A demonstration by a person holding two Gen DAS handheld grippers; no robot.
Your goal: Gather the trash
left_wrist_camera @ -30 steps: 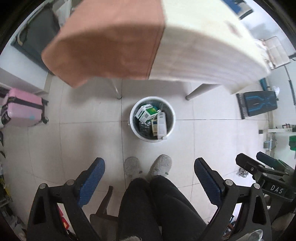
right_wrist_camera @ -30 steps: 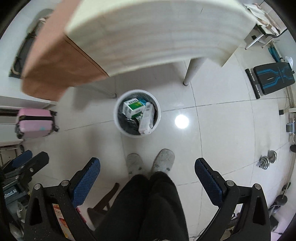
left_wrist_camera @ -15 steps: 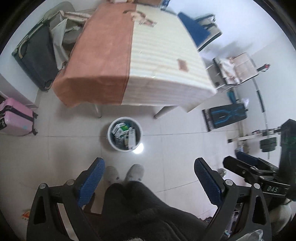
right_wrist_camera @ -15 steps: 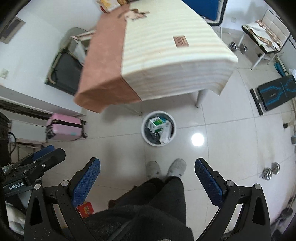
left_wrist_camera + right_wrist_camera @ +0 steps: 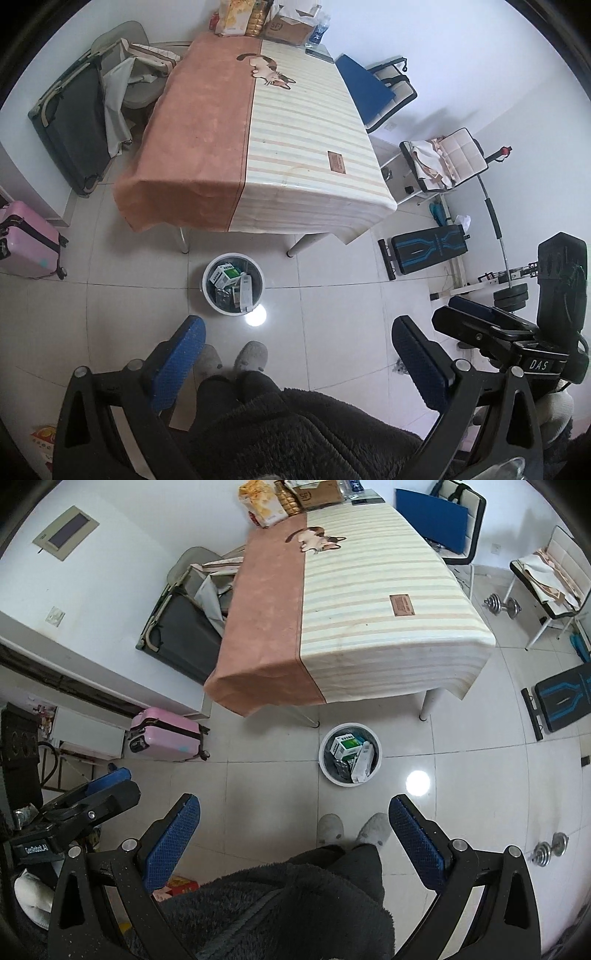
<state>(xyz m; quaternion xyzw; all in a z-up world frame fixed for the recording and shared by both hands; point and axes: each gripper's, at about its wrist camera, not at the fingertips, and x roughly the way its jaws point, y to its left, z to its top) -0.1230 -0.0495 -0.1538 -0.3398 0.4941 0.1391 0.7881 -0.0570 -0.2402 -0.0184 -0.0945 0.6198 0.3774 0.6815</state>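
A white round trash bin (image 5: 207, 291) (image 5: 325, 760) stands on the tiled floor just in front of the table. It holds a green-and-white carton (image 5: 224, 275) (image 5: 345, 746), a white box and dark wrappers. My left gripper (image 5: 299, 354) hangs high above the floor, open and empty, blue pads wide apart. My right gripper (image 5: 295, 830) is likewise open and empty, well above the bin. The right gripper's body (image 5: 517, 343) shows at the right of the left wrist view. The left gripper's body (image 5: 74, 812) shows at the left of the right wrist view.
A table (image 5: 258, 147) (image 5: 351, 609) carries a brown and striped cloth, with boxes and snack bags (image 5: 266, 502) at its far end. A pink suitcase (image 5: 166, 734), chairs (image 5: 447, 162), a bench (image 5: 428, 249) and dumbbells (image 5: 550, 849) stand around. A person's legs and slippers (image 5: 251, 356) are below me.
Both grippers have risen and pulled back from just above the bin. The bin looks much smaller and the whole tabletop has come into view. Both stay open.
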